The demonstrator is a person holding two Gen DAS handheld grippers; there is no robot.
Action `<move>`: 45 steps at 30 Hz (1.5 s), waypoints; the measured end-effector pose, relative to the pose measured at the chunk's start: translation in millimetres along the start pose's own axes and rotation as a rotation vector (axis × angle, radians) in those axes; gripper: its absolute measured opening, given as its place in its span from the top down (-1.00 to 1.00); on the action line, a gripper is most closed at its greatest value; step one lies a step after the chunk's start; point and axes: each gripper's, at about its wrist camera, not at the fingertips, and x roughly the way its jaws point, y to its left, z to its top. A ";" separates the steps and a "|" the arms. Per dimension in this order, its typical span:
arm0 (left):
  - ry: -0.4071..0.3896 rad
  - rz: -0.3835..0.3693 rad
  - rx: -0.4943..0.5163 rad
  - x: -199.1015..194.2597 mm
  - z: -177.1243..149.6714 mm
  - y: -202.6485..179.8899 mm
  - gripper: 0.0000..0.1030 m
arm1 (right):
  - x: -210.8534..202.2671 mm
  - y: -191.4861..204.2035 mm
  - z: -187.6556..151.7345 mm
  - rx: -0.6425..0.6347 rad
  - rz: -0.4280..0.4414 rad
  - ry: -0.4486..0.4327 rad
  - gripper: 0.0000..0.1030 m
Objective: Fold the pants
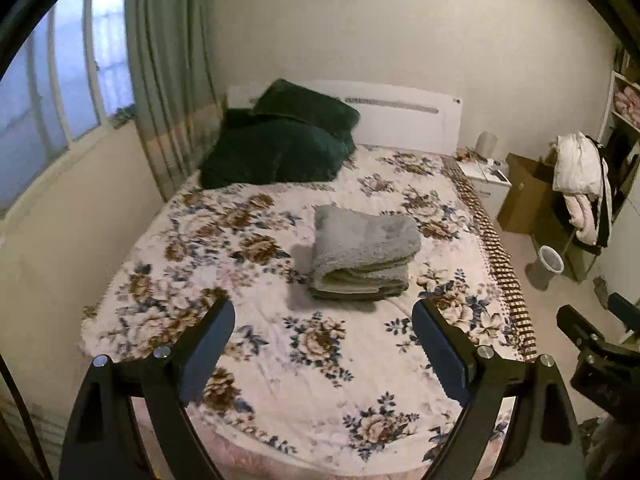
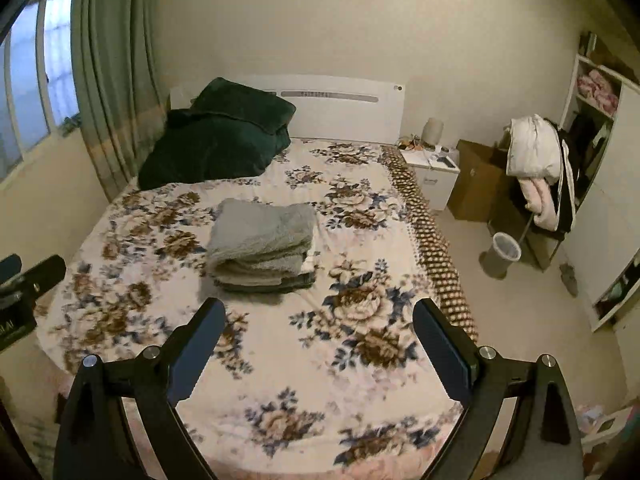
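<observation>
The bed (image 1: 280, 380) fills most of both views, covered by a cream spread with brown and blue flowers. Dark green pillows (image 1: 280, 140) are heaped at its far left corner against a white headboard (image 1: 400, 120), with a curtain (image 1: 168, 60) and window (image 1: 52, 80) to the left. Off the right side of the bed stand a white nightstand (image 2: 436, 176), a brown box (image 2: 476, 184), a rack hung with a white jacket (image 2: 532, 148), and a small bin (image 2: 506, 248) on the floor.

The pants (image 1: 360, 252) lie near the middle of the bed as a compact grey stack, several layers thick, edges fairly square, nothing trailing out. A darker layer shows at the bottom of the stack; whether that is a separate item I cannot tell.

The left tool (image 1: 324, 320) hangs above the near part of the bed with its jaws wide and nothing between them, well apart from the stack. The right tool (image 2: 320, 316) is the same: jaws wide, empty, near the foot of the bed and clear of the cloth. Each tool's body shows at the edge of the other's view.

Judging from how things lie, the folding itself looks finished and this is the pull-away step at the end. If anything is left, it would be a light tidy: come back down on the stack, square the top layer, and press it flat without dragging the layers out of line.
</observation>
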 end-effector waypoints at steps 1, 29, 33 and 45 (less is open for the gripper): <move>-0.012 0.001 0.000 -11.1 -2.5 1.2 -0.76 | -16.8 -0.2 -2.6 0.004 0.012 -0.003 -0.88; -0.130 -0.009 0.024 -61.7 -18.1 22.8 -0.99 | -124.2 26.3 -14.4 0.036 0.001 -0.091 -0.94; -0.138 0.024 0.041 -39.5 -11.0 17.6 -0.99 | -95.6 28.8 -4.1 0.030 -0.044 -0.098 -0.95; -0.076 0.045 0.052 11.5 2.2 16.1 -0.99 | -24.2 29.6 13.8 0.043 -0.075 -0.052 -0.95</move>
